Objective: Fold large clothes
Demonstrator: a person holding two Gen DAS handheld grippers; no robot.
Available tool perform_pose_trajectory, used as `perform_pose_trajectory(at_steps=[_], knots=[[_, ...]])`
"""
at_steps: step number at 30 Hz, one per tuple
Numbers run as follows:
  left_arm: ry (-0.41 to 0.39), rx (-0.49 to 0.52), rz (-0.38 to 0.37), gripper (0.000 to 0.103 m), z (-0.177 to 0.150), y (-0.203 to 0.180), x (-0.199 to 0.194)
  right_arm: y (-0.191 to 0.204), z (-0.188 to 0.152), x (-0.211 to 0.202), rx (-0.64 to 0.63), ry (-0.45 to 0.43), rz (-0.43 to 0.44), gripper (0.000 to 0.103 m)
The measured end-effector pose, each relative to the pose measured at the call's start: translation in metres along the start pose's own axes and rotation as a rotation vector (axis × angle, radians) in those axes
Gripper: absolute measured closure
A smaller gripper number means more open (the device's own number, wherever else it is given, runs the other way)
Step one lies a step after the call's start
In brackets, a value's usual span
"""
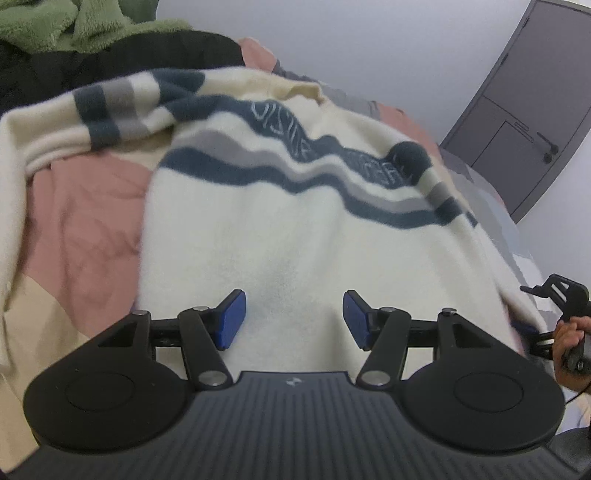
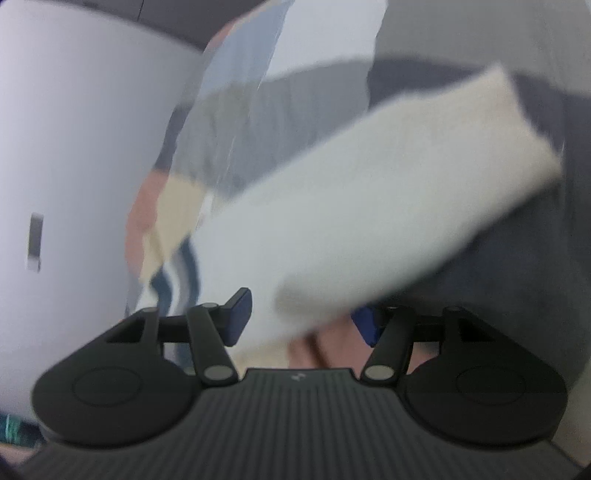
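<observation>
A cream sweater (image 1: 295, 229) with navy and grey wavy stripes lies spread front-up on the bed, one sleeve (image 1: 92, 114) folded across at the upper left. My left gripper (image 1: 293, 319) hovers over the sweater's lower body, open, with nothing between its blue pads (image 1: 231, 319). In the blurred right wrist view a cream band of the sweater (image 2: 369, 203) runs from between the fingers up to the right. My right gripper (image 2: 303, 321) is open; the cloth lies loose in the gap and hides part of the right pad (image 2: 365, 325). A hand (image 1: 569, 332) holds that gripper at the sweater's right edge.
The bed's pink and beige quilt (image 1: 85, 221) shows left of the sweater. Green fleece (image 1: 55, 26) and a black garment (image 1: 147, 55) are piled at the bed's far left. A dark grey door (image 1: 517, 122) stands in the white wall beyond the bed's right side.
</observation>
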State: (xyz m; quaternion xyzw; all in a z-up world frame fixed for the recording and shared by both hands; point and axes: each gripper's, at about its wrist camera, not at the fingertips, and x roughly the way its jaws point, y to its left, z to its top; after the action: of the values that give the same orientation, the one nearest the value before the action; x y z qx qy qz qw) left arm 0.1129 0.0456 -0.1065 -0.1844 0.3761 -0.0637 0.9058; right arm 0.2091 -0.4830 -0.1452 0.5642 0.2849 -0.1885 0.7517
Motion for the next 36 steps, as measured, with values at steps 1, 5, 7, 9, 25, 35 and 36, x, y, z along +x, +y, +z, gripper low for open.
perform_pose_trajectory(at_steps=[1,5,7,9,25,35,36], knots=[[0.004,-0.013,-0.006,0.039,-0.001,0.002,0.002,-0.003,0.006,0.004,0.020,-0.013,0.003,0.043],[-0.004,-0.067,-0.046,0.039,-0.002,0.014,0.002,-0.001,0.031,0.019,-0.007,-0.059,0.023,0.059],[-0.012,-0.102,-0.076,0.039,-0.002,0.019,0.000,0.011,0.044,0.028,-0.101,-0.071,-0.034,0.067],[-0.020,-0.131,-0.096,0.039,-0.002,0.026,-0.002,0.021,0.058,0.036,-0.161,-0.089,-0.079,0.083],[-0.035,-0.136,-0.032,0.039,0.009,0.030,0.015,0.092,0.170,0.063,-0.516,-0.339,-0.070,0.093],[-0.085,-0.148,0.005,0.039,0.015,0.033,0.002,0.216,0.106,0.008,-1.018,-0.468,0.063,0.092],[-0.089,-0.157,0.001,0.039,0.014,0.034,-0.001,0.230,0.088,-0.007,-1.086,-0.481,0.092,0.092]])
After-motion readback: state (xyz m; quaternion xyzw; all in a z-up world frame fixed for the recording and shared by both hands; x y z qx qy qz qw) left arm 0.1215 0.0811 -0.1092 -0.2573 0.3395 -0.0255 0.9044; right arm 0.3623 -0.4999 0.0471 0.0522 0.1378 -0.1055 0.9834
